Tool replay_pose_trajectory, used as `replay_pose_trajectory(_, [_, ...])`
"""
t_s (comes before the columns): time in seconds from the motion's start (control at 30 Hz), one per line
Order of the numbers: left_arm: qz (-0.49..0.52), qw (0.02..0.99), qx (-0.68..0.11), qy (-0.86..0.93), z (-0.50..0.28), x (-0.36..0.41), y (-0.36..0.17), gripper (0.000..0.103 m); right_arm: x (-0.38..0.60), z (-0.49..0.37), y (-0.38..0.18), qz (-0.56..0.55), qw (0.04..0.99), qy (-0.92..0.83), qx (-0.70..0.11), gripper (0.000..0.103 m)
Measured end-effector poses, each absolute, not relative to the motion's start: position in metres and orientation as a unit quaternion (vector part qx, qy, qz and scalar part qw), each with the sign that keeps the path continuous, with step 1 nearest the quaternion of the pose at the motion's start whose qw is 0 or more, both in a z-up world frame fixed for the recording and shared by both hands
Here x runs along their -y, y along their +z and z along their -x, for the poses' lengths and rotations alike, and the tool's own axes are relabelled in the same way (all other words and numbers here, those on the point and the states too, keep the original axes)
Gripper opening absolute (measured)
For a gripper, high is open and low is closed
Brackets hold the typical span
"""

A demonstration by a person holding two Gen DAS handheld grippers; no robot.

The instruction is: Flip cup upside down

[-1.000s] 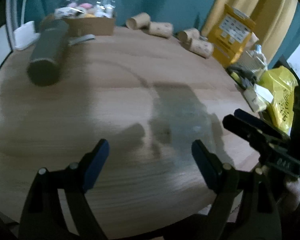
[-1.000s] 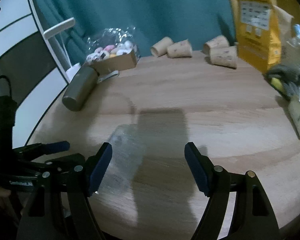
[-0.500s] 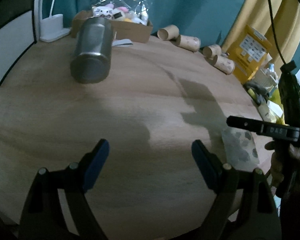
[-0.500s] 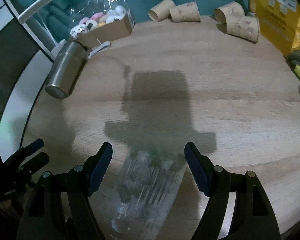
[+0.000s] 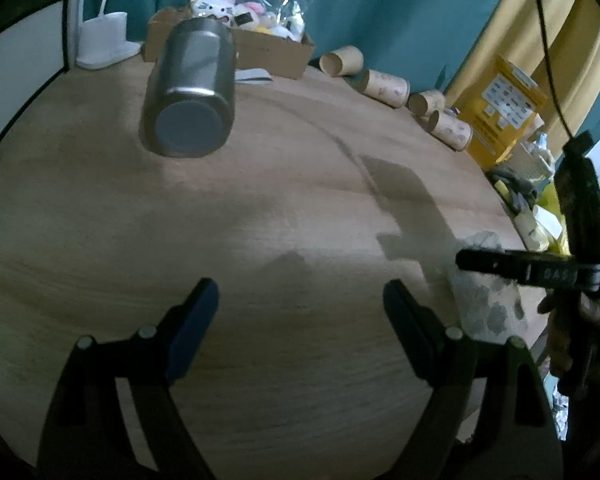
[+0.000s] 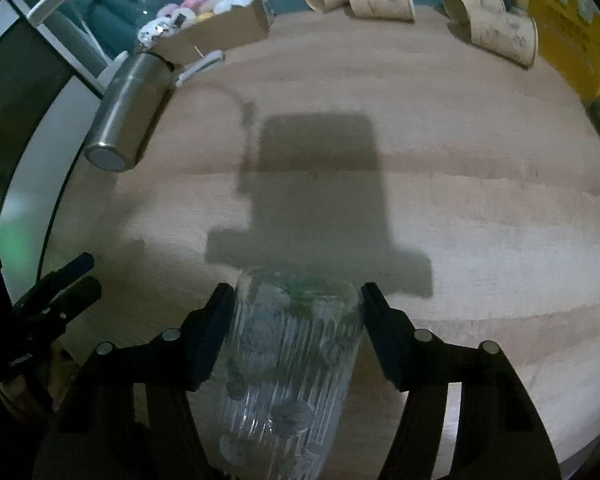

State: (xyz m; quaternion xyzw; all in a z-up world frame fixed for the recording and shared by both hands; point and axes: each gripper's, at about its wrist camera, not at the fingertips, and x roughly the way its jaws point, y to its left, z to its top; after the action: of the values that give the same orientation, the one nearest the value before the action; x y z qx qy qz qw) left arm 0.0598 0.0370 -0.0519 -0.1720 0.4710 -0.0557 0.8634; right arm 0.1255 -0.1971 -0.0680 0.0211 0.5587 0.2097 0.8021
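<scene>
1. Since half a second ago the right tool (image 6: 296,304) has come forward so its two fingers now flank the glass cup (image 6: 288,364), which earlier lay ahead of them; the left tool (image 5: 300,308) has shifted little and the steel tumbler (image 5: 192,92) looms larger in its view
2. By my reading the approach is done; gripping, lifting and turning the cup over are all left
3. Right tool: spread, fingers just beside the cup's walls; whether they touch I cannot tell
4. Left tool: spread wide over bare desk (image 5: 100,220), pinching nothing
5. Clear ribbed glass with grey leaf-like spots, the cup lies near the desk's front edge, its upright or lying pose unclear
</scene>
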Motion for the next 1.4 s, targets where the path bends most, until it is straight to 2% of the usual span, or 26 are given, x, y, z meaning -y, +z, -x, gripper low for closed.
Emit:
replay_pose_trajectory(0.17, [0.173, 0.864, -0.469, -0.056, -0.060, -0.036, -0.052, 0.086, 0.194, -0.118, -0.043, 0.001, 0.848, 0.222, -0.482, 0.067])
replay_pose_trajectory(0.3, [0.161, 0.871, -0.460, -0.064, -0.057, -0.030, -0.047, 0.086, 0.182, -0.091, -0.028, 0.064, 0.902, 0.220, -0.366, 0.067])
replay_pose_trajectory(0.43, [0.155, 0.878, -0.447, -0.069, -0.055, -0.023, -0.043, 0.086, 0.179, -0.065, -0.035, 0.066, 0.928, 0.240, -0.279, 0.067])
replay_pose_trajectory(0.6, [0.146, 0.888, -0.430, -0.066, -0.046, -0.017, -0.041, 0.086, 0.187, -0.047, -0.046, 0.041, 0.954, 0.208, -0.214, 0.067])
replay_pose_trajectory(0.77, [0.138, 0.891, -0.429, -0.058, -0.039, -0.012, -0.044, 0.086, 0.190, -0.022, -0.053, 0.076, 0.966, 0.186, -0.161, 0.067])
replay_pose_trajectory(1.13, [0.124, 0.893, -0.425, -0.073, -0.030, 0.010, -0.046, 0.086, 0.197, 0.018, -0.062, 0.104, 0.975, 0.157, -0.120, 0.068])
replay_pose_trajectory(1.4, [0.123, 0.895, -0.422, -0.072, -0.027, 0.013, -0.049, 0.086, 0.203, 0.033, -0.069, 0.098, 0.977, 0.149, -0.120, 0.068])
